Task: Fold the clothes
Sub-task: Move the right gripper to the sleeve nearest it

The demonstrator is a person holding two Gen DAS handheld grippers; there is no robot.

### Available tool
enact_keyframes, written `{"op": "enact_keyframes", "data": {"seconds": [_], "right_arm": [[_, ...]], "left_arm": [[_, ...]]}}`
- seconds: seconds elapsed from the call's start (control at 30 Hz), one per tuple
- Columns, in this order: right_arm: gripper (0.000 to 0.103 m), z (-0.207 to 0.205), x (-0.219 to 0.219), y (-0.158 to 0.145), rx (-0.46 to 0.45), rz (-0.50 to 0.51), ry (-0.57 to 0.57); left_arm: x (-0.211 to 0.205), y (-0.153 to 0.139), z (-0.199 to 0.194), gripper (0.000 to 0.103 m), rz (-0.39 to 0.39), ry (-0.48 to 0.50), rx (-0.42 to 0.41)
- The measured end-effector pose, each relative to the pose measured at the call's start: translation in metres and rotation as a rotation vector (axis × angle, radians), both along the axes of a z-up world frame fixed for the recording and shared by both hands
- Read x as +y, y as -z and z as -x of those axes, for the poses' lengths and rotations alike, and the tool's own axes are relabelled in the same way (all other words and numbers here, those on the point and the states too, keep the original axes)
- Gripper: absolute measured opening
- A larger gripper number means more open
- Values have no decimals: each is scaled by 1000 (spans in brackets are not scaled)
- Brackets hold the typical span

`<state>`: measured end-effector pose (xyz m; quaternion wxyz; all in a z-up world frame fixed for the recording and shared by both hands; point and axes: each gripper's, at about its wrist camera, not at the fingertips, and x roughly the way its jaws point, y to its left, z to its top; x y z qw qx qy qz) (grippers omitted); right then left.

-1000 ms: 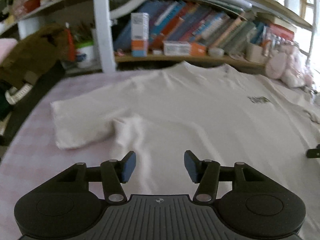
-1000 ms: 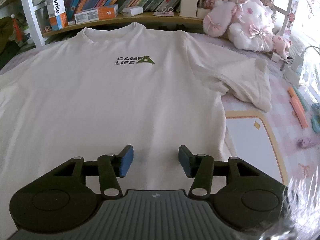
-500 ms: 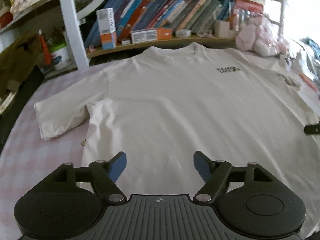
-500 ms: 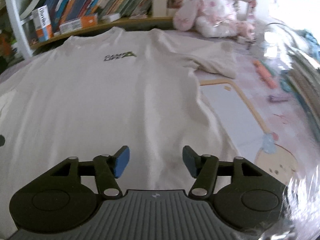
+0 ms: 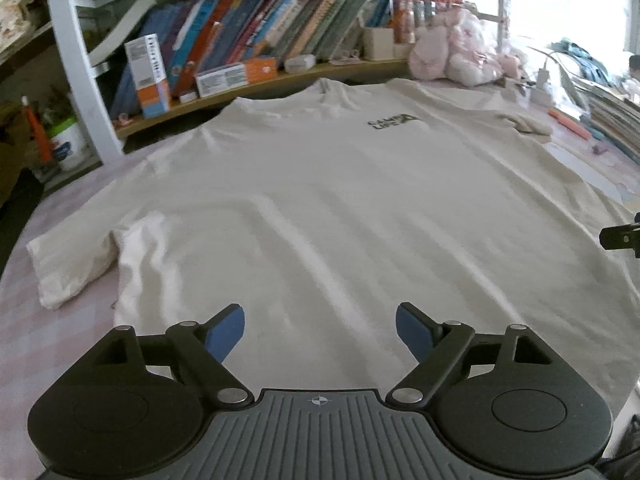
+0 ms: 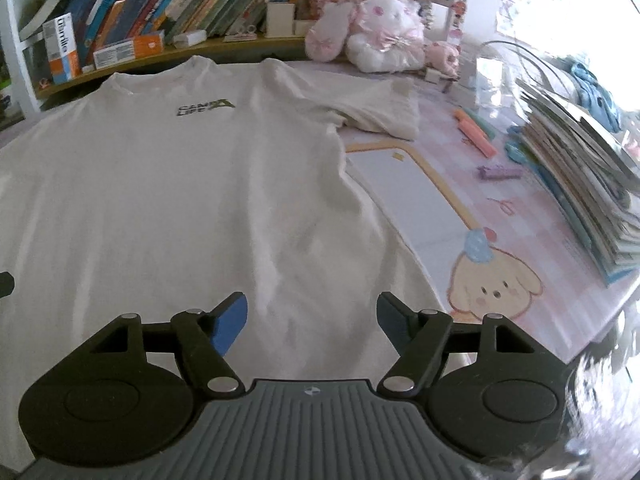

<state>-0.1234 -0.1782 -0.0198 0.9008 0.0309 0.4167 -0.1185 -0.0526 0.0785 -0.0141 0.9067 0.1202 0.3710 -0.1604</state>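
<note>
- My left gripper (image 5: 319, 330) hangs over the hem end of the shirt (image 5: 340, 208), jaws spread wide, nothing between the blue pads (image 5: 224, 330).
- My right gripper (image 6: 311, 320) is likewise over the hem nearer the shirt's right side, jaws spread and empty.
- The shirt lies flat, face up, on the pink checked table (image 6: 520, 200), collar toward the bookshelf (image 5: 248, 40) and hem toward me. Its small chest logo (image 6: 205, 107) faces up.
- No fold shows yet, as far as I can judge: the body is one spread layer with only soft wrinkles running from hem to chest.
- The left sleeve (image 5: 68, 264) sticks out sideways, a bit bunched at the armpit. The right sleeve (image 6: 380, 112) also lies out to the side, rumpled, pointing toward the plush toy (image 6: 384, 40).
- So I read the task as at its very start: the shirt is laid out and smoothed, and every fold is left to do, sleeves in, sides over, hem up to collar.
- Both my grippers sit near the hem, which suits pinching the bottom edge or corners next, though I touch no cloth at present that I can tell.
- A stack of books (image 6: 580, 176) and pens (image 6: 476, 136) lie near the right edge of the table, apart from the shirt.
</note>
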Motion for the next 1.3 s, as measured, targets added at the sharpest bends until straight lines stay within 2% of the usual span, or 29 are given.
{"op": "enact_keyframes", "data": {"seconds": [0.23, 0.47, 0.83, 1.03, 1.17, 1.3], "right_arm": [[70, 6, -17, 0, -8, -19, 53], [70, -9, -38, 1, -16, -42, 49], [71, -60, -99, 6, -38, -116, -45], [71, -100, -148, 4, -74, -222, -41], [71, -126, -174, 3, -92, -269, -58], [71, -145, -190, 5, -98, -274, -81]], "left_arm": [[-15, 2, -5, 86, 2, 27, 12], [-29, 3, -14, 86, -5, -13, 19], [-76, 2, -29, 86, -46, -133, 36], [-105, 3, -35, 86, -67, -187, 41], [-116, 4, -35, 86, -32, -229, 49], [-125, 5, -29, 86, -16, -260, 56]]}}
